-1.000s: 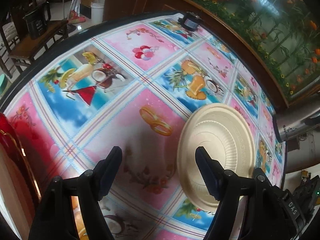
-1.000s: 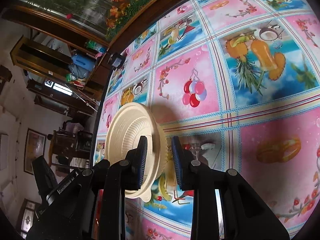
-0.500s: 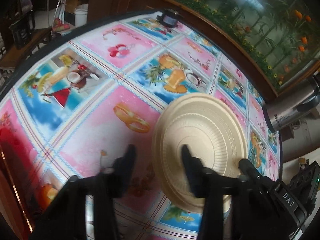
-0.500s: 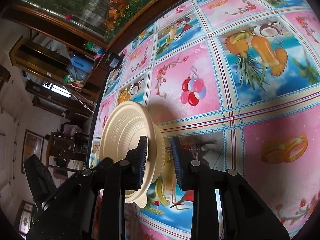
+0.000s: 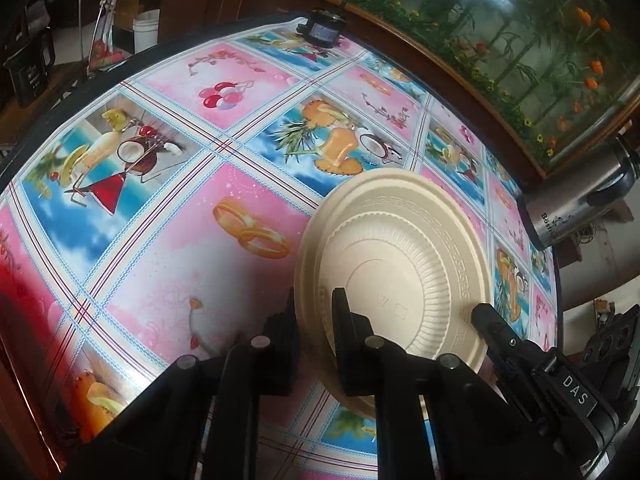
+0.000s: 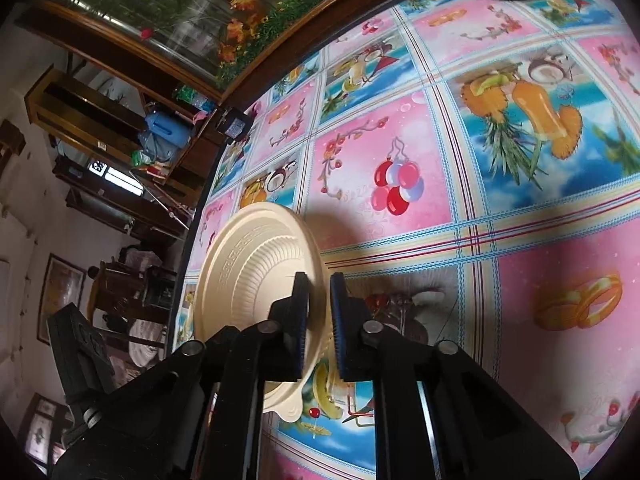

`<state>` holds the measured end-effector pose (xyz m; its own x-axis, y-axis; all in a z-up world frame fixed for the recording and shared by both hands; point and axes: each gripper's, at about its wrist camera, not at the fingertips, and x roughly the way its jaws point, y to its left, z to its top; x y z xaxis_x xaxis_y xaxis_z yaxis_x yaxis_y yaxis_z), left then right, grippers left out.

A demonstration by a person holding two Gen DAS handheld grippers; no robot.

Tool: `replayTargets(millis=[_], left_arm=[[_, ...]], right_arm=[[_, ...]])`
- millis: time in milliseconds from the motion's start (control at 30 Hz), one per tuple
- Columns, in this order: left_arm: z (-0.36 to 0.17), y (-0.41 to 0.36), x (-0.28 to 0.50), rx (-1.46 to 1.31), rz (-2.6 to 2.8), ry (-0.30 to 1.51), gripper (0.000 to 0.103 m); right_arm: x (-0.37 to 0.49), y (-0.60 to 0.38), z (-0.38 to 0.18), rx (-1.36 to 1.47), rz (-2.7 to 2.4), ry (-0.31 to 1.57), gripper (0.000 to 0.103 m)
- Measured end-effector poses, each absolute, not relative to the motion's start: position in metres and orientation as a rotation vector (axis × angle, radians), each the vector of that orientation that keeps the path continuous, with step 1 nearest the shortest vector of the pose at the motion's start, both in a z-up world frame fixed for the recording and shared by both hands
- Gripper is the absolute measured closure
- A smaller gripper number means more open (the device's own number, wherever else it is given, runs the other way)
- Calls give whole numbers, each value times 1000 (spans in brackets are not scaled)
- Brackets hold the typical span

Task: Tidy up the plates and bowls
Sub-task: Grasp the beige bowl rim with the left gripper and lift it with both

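We've got both the left claw (image 5: 314, 316) and right claw (image 6: 319, 312) clamped on the cream plate's (image 5: 400, 256) opposite rims, so next it probably needs a level lift off the worktop (image 5: 168, 248).

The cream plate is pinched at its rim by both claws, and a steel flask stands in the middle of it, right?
Not quite. The plate is pinched at its rim by the left claw and the right claw, but nothing stands in it. The left wrist view shows the steel flask on the tablecloth beyond the plate, apart from it.
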<state>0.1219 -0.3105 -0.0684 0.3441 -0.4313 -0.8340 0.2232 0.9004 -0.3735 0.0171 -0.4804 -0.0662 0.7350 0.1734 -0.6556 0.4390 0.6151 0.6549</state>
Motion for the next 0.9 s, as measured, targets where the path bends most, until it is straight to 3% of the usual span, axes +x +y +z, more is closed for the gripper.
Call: replayTargets(millis=[367, 900], left_arm=[[-56, -305, 108, -178, -452, 1145, 91], [-12, -286, 23, -78, -597, 1052, 91]], right_arm=[[-2, -475, -63, 968, -162, 754, 95], [-118, -434, -4, 919, -204, 620, 95]])
